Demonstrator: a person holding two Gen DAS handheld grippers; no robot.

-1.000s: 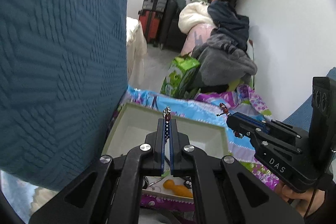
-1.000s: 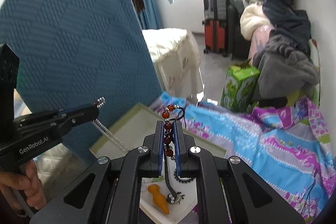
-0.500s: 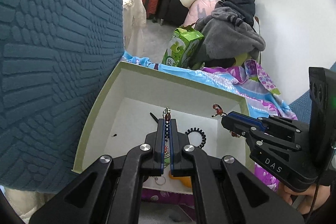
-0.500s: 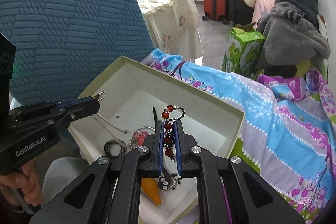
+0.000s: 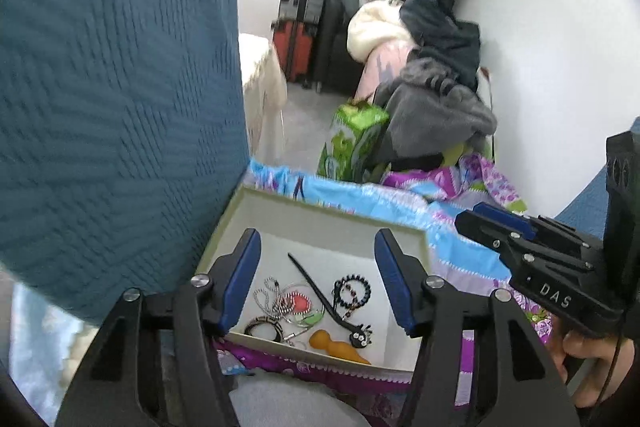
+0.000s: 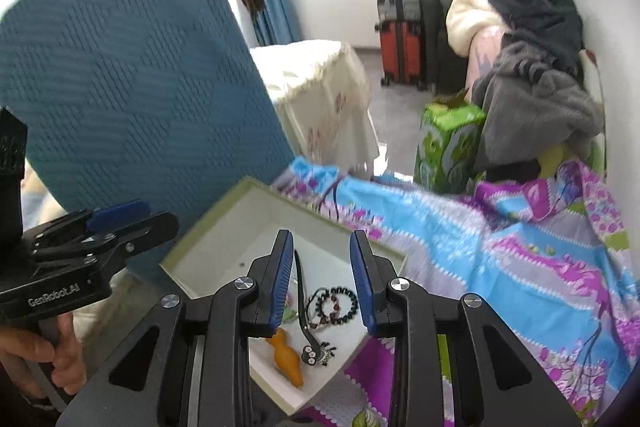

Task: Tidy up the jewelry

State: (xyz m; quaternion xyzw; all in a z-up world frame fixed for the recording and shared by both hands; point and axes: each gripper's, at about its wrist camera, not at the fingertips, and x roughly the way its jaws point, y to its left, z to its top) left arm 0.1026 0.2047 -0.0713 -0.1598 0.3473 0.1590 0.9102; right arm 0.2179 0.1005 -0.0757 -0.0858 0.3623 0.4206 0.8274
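A white box with a green rim (image 5: 320, 211) lies on the bed below both grippers. In it are a bead chain (image 5: 266, 293), a red pendant (image 5: 301, 305), a black hair stick (image 5: 316, 291), a dark bead bracelet (image 5: 353, 291) and an orange gourd-shaped piece (image 5: 336, 345). My left gripper (image 5: 317, 247) hangs above the box, its jaws opening with nothing between them. My right gripper (image 6: 321, 243) also hovers over the box (image 6: 224, 205), jaws opening and empty, with the bracelet (image 6: 334, 305) lying below them. Each gripper shows at the edge of the other's view.
A blue textured cushion (image 5: 120, 87) stands upright against the box's left side. A colourful bedsheet (image 6: 500, 247) spreads to the right. Beyond the bed stand a green carton (image 5: 354, 139), a heap of clothes (image 5: 436, 99) and suitcases (image 5: 300, 11). A hand (image 6: 48, 355) holds the left gripper's handle.
Both grippers were shut on beaded strings and have let go; the strings now lie in the box. Both grippers have drawn back up from the box.
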